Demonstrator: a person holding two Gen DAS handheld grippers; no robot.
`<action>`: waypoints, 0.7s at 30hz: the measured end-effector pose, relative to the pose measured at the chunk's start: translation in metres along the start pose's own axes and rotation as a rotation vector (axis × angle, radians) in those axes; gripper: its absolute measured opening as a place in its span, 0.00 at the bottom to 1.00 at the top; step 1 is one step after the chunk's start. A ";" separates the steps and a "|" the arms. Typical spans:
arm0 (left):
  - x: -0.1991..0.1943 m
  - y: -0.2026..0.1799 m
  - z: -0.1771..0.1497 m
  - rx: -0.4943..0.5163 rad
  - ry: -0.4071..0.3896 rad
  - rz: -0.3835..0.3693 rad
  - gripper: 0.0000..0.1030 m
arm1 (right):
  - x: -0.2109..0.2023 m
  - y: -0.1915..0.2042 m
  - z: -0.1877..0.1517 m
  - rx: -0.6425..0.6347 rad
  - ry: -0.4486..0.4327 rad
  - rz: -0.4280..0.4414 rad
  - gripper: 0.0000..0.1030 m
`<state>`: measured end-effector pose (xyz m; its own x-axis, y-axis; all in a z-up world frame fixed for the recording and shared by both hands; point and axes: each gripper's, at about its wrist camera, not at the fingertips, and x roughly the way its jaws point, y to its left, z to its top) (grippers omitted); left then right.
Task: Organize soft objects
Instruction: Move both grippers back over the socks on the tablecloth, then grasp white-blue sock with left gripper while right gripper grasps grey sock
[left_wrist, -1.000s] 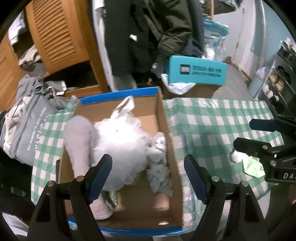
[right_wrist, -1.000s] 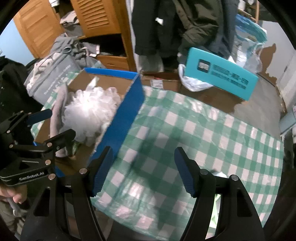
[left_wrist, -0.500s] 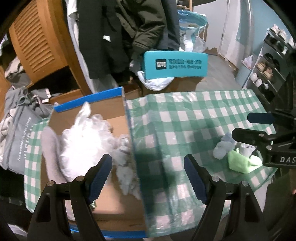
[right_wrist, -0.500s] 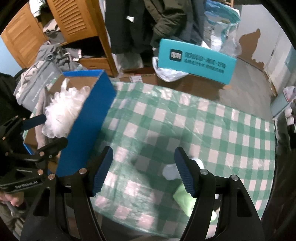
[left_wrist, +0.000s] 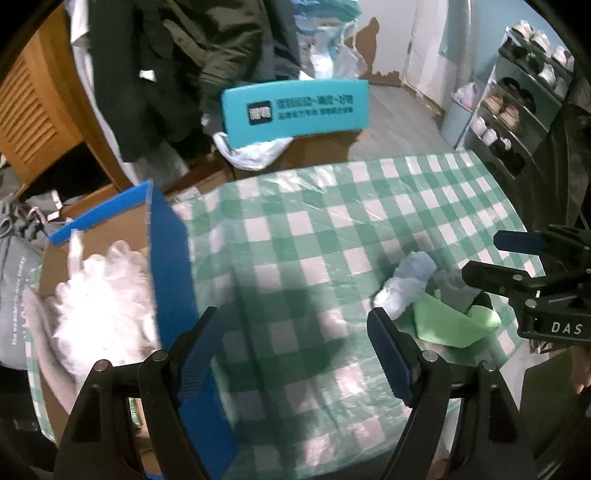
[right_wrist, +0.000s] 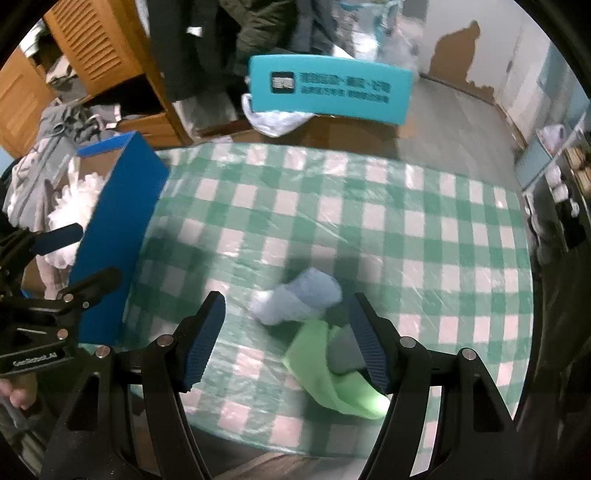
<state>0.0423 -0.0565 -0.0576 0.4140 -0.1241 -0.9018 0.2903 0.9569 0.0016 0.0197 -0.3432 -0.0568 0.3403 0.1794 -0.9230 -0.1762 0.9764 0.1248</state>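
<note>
We can't read the blurred print on the teal box. Grey item half hidden under green cloth, can't ID it.

Both grippers swing away from the cardboard box toward the open end of the bench. Left gripper, a second ago over the box's contents, now hangs over checked cloth beside the box's blue wall. Right gripper now stands over the pale blue sock and green cloth, jaws apart, nothing held.
</note>
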 end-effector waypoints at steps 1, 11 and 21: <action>0.004 -0.004 0.001 0.003 0.007 -0.001 0.79 | 0.002 -0.003 -0.002 0.008 0.005 -0.003 0.68; 0.034 -0.042 0.014 0.058 0.051 -0.044 0.79 | 0.035 -0.051 -0.023 0.109 0.094 -0.018 0.68; 0.076 -0.065 0.018 0.087 0.112 -0.095 0.79 | 0.056 -0.066 -0.033 0.137 0.145 0.010 0.68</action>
<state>0.0698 -0.1331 -0.1182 0.2834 -0.1783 -0.9423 0.3992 0.9153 -0.0531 0.0201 -0.4017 -0.1284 0.2011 0.1795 -0.9630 -0.0485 0.9837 0.1732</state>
